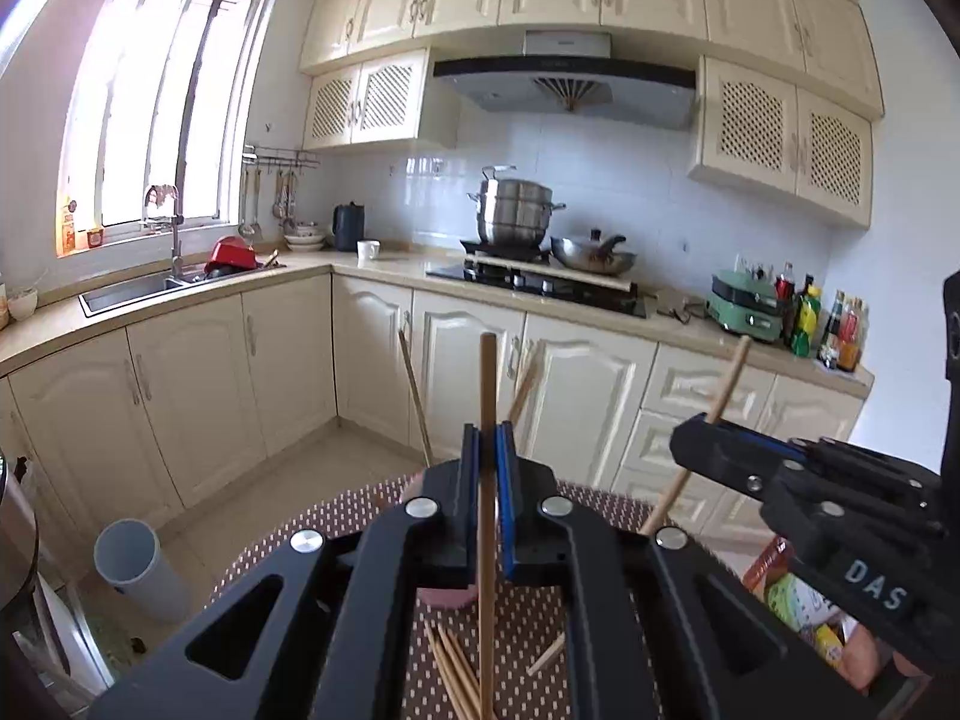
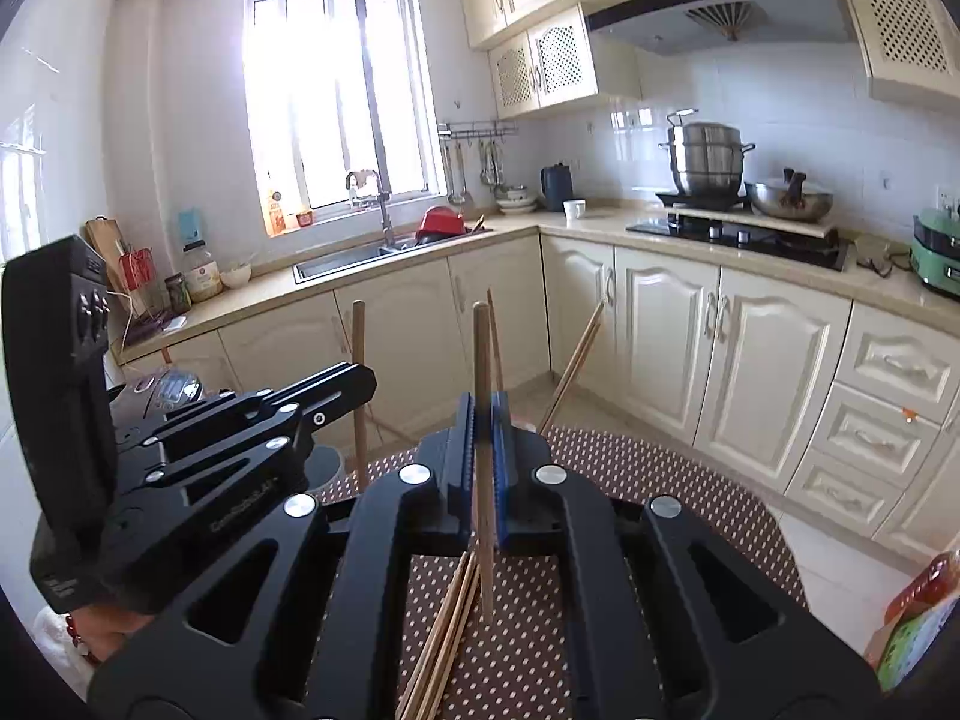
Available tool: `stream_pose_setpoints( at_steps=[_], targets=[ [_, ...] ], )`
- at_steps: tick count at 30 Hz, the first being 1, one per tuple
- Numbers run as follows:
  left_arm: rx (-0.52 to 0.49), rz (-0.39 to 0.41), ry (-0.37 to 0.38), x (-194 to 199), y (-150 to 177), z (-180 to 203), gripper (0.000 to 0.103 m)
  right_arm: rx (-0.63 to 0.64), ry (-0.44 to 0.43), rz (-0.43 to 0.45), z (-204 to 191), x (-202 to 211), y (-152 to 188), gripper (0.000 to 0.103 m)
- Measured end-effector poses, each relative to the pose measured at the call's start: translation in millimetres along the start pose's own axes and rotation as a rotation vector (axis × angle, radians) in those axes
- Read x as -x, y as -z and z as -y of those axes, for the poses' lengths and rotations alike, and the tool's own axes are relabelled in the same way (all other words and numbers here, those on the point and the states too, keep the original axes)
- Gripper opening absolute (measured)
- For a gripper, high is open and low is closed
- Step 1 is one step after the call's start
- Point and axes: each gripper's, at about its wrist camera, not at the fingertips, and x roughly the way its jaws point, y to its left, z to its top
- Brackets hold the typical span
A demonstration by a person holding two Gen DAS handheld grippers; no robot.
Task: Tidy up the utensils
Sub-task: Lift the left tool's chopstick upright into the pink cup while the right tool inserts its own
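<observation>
- Left wrist view: left gripper jaws clamped on one long wooden chopstick, held upright above the dotted brown tabletop.
- Right gripper likewise clamps another wooden chopstick.
- Loose chopsticks lie below; the carry step seems in hand, and next each stick needs a holder.

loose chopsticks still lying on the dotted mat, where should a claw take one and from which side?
Take a loose chopstick near its middle, coming from above with the jaws across its width. They lie flat and bunched on the dotted mat, so pick an outer stick of the pile; a side approach would push the others. Both the left claw and the right claw already clamp a chopstick each.
</observation>
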Motion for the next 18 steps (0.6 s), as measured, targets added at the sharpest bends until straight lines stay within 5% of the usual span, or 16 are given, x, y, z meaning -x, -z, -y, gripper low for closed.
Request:
stream_pose_setpoints(
  at_steps=[18],
  targets=[
    [0.199,0.341,-0.124,-35.3,-50.2,-25.4,0.006,0.043,0.015,0.115,9.6,-25.7,-61.6,0.006]
  ],
)
